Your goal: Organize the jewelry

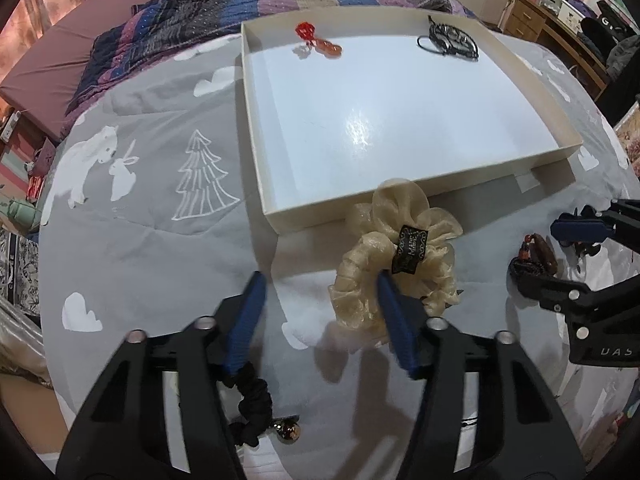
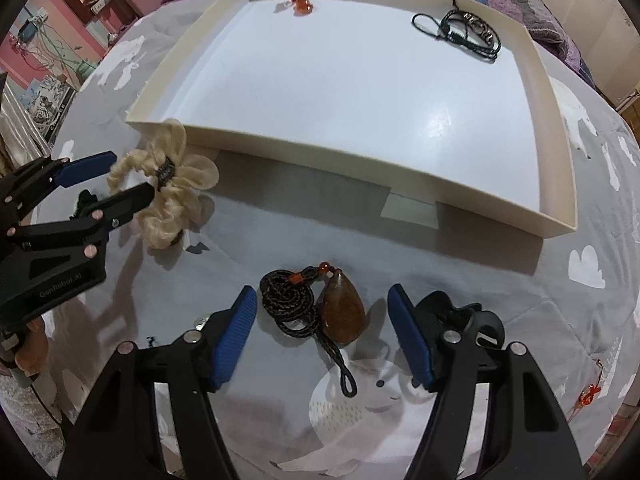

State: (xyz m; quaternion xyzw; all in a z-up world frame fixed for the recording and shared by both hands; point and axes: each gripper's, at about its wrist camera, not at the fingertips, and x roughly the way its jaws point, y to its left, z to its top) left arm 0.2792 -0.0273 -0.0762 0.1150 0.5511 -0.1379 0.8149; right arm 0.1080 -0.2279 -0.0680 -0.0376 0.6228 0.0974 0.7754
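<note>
Tongs on both sides are spread and pointing steeply down at the bed; the left tongs [image 1: 320,280] stand open with the cream organza scrunchie [image 1: 400,264] at their right pad, that blue pad [image 1: 394,312] overlapping the near ruffle, though I cannot tell if it touches yet; nothing is pinched; the right tongs [image 2: 322,300] straddle the brown teardrop pendant [image 2: 343,310] and its coiled dark braided cord [image 2: 288,300], pads standing clear on either side, nothing gripped; both pieces lie on the grey printed bedsheet [image 1: 160,240] just short of the near wall of the shallow white box [image 1: 400,120], where a red bead piece [image 1: 318,40] and a black cord bracelet [image 1: 452,40] already sit along the far wall; a black scrunchie [image 1: 254,404] lies close under the left tongs too; handling now: the organza scrunchie looks feather-light and squashy, so any pinch across a thick bunch of ruffle should hold, and it will likely crush rather than slip; the pendant is another story, smooth, rounded and tapered, likely to squirt out of flat pads; my pick would be to close across its broad belly, or gather the cord coil beside it, expecting the loose tail to dangle and swing on the way to the box.
</note>
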